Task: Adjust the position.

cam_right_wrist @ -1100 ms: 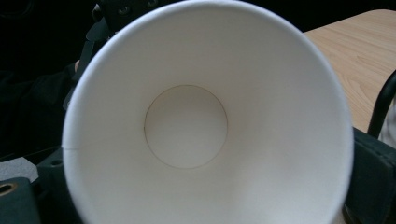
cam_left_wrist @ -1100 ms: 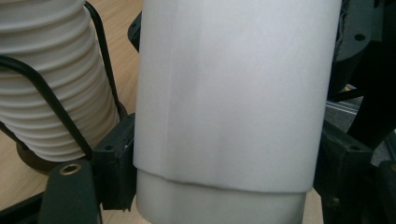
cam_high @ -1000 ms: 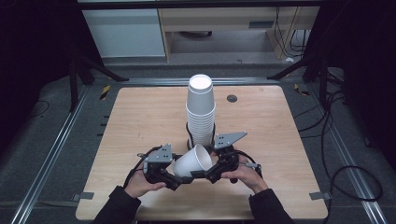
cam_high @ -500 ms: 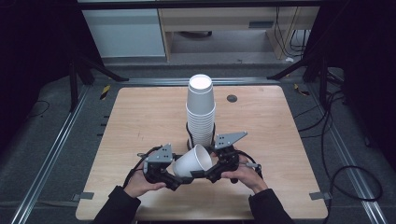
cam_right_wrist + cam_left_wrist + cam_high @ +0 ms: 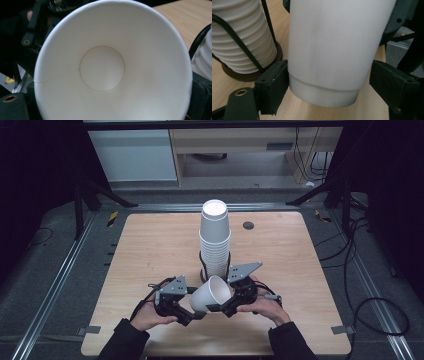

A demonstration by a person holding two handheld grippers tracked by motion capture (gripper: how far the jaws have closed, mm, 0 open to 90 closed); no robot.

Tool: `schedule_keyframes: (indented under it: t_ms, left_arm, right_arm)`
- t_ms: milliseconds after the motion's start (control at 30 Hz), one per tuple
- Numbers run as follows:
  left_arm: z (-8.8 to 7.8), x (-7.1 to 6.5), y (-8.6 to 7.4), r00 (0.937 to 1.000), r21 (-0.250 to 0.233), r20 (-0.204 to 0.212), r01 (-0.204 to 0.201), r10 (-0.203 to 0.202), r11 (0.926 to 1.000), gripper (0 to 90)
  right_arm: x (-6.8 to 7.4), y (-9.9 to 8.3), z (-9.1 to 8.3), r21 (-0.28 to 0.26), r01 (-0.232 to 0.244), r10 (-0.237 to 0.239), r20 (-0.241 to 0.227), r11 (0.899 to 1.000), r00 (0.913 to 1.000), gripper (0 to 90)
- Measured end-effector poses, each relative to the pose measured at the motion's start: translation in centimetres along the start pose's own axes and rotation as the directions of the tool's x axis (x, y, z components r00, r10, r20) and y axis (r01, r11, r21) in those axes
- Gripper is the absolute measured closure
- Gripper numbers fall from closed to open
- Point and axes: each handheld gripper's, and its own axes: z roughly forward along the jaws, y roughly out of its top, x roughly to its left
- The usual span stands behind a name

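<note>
**Single cup held between both grippers, near the stack**

White cup (image 5: 210,295) tipped on its side above table (image 5: 150,250), just before cup stack (image 5: 215,240); left gripper (image 5: 192,312) pinches its base; right gripper (image 5: 222,309) clamps rim end. Judged mid-handover; next: one releases, cup turned for stacking.

Cup (image 5: 211,294) ctr-bottom of frame: plain white in & out, no print. Stack of cups (image 5: 215,237) above it: white w/ ribbed rims, in black wire holder (image 5: 202,265) on dark brown base. Table (image 5: 150,240): light wood grain. Grippers: black, grey plates. Sleeves black.
</note>
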Motion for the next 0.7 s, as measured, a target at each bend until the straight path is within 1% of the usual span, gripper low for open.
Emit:
schedule_keyframes:
  t_ms: [133,167,200,233,367,467,500,567,700]
  left_arm:
    - [0.6,-0.2,-0.1,0.9999,0.047,0.009,-0.015,0.014,0.9988,16.6]
    - [0.7,-0.2,-0.1,0.9998,0.053,0.008,-0.017,0.017,0.9984,20.2]
    - [0.8,-0.2,-0.2,0.9998,0.062,0.004,-0.018,0.017,0.9979,20.2]
    - [0.9,-0.1,-0.3,0.9999,0.063,0.011,-0.013,0.012,0.9979,22.3]
    - [0.8,-0.1,-0.3,0.9999,0.059,0.01,-0.009,0.009,0.9982,23.1]
    - [0.7,0.0,-0.3,0.9999,0.036,0.013,-0.001,0.0,0.9993,23.3]
    - [0.5,0.0,-0.3,0.9999,0.026,0.013,0.003,-0.003,0.9997,23.5]
    - [0.5,0.1,-0.3,0.9999,0.027,0.014,0.005,-0.005,0.9996,23.6]
    - [0.5,0.2,-0.3,0.9999,0.026,0.008,0.009,-0.01,0.9996,23.7]
  right_arm:
    - [0.3,0.0,0.8,0.024,0.007,-0.007,-0.017,1.0,0.9998,7.2]
    - [0.3,0.0,1.0,0.024,0.005,-0.004,-0.026,1.0,0.9997,7.2]
    - [0.3,0.0,1.0,0.024,0.005,-0.004,-0.026,1.0,0.9997,7.2]
    - [0.4,0.0,1.2,0.025,0.006,-0.006,-0.029,1.0,0.9996,7.2]
    - [0.3,0.0,1.2,0.016,-0.003,0.003,-0.031,1.0,0.9995,7.0]
    - [0.2,0.0,1.1,0.004,-0.006,0.006,-0.029,1.0,0.9996,6.7]
    - [0.2,0.1,1.1,-0.01,-0.009,0.009,-0.026,1.0,0.9996,6.0]
    - [0.3,0.1,1.1,-0.021,0.0,0.0,-0.017,1.0,0.9998,5.4]
    - [0.3,0.1,1.0,-0.024,0.003,-0.003,-0.002,1.0,1.0,3.4]
